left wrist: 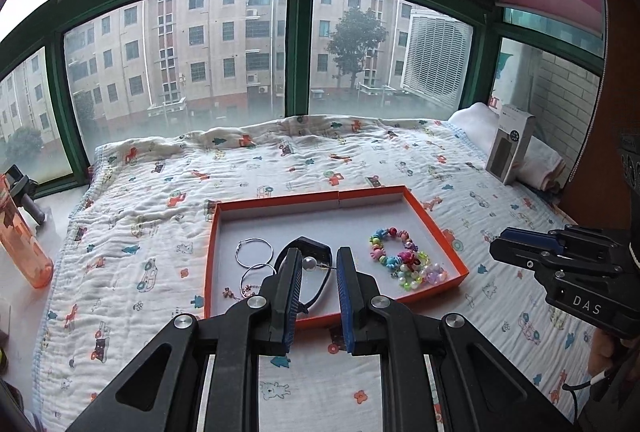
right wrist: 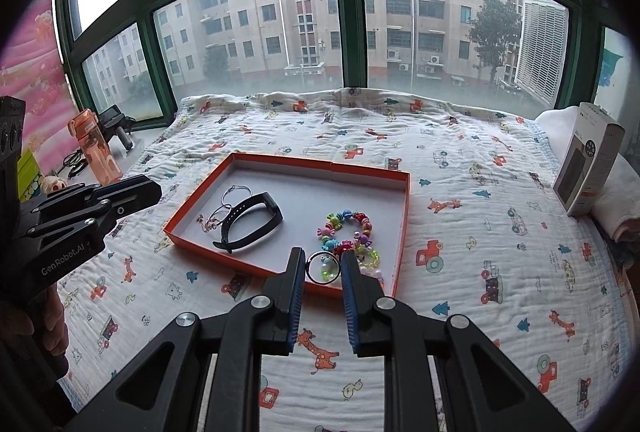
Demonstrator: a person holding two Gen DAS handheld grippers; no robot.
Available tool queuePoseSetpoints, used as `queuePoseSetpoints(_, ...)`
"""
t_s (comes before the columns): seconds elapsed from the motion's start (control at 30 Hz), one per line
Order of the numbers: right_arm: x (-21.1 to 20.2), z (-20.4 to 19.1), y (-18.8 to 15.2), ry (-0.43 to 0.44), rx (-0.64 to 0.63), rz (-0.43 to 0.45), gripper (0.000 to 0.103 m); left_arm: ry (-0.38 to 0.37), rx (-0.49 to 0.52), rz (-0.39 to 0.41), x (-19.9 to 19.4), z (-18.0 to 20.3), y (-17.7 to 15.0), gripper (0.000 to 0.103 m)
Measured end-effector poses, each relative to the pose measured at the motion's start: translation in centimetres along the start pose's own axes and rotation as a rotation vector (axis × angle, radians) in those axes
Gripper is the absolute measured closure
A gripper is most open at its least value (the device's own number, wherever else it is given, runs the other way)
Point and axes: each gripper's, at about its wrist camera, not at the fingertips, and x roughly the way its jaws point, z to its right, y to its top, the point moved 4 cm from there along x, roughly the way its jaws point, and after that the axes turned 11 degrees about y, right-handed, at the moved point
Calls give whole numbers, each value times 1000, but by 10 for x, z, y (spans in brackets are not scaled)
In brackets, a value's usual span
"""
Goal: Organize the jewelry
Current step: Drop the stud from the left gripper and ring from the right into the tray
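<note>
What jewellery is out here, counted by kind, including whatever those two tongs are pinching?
Silver hoops: 2
Black wristband: 1
Bead bracelets: 2 at least, heaped together
Small pink chain piece: 1
Pearl stud, in the left tongs: 1
Ring, in the right tongs: 1
Total: 8 at least

A: What do the two handheld grippers look like?
B: The left black plastic two-finger gripper (left wrist: pixel 318 264) has blue ribbed pads and round silver pivot bolts; its side reads "GenRobot.AI".
A: And the other?
B: The right black plastic two-finger gripper (right wrist: pixel 322 264) matches it, marked "DAS" in white, with a thin black cable.
</note>
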Motion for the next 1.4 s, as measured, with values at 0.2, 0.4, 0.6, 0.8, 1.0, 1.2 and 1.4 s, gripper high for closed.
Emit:
queuePoseSetpoints(0.2,14,14,13,-23,18,5,82,10,-21,-13,28,-4,15,84)
queuePoseSetpoints(0.4,38,32,12,-37,57,-37,82,18,-31,-73,69,-5,13,84)
queuePoseSetpoints(0.6,59,45,1,-41,92,-82,82,29,-28,-141,107,-7,-8,84)
queuePoseSetpoints(0.8,74,48,-10,-26,117,-118,82,47,-25,-191,132,-14,-27,84)
queuePoseSetpoints(1.0,82,48,-15,-16,126,-136,82,50,-25,-219,144,-21,-36,83)
queuePoseSetpoints(1.2,85,48,-16,-6,142,-151,81,57,-43,-236,144,-24,-37,65)
queuePoseSetpoints(1.4,81,47,-15,-18,139,-144,68,70,-56,-222,135,-26,-33,49)
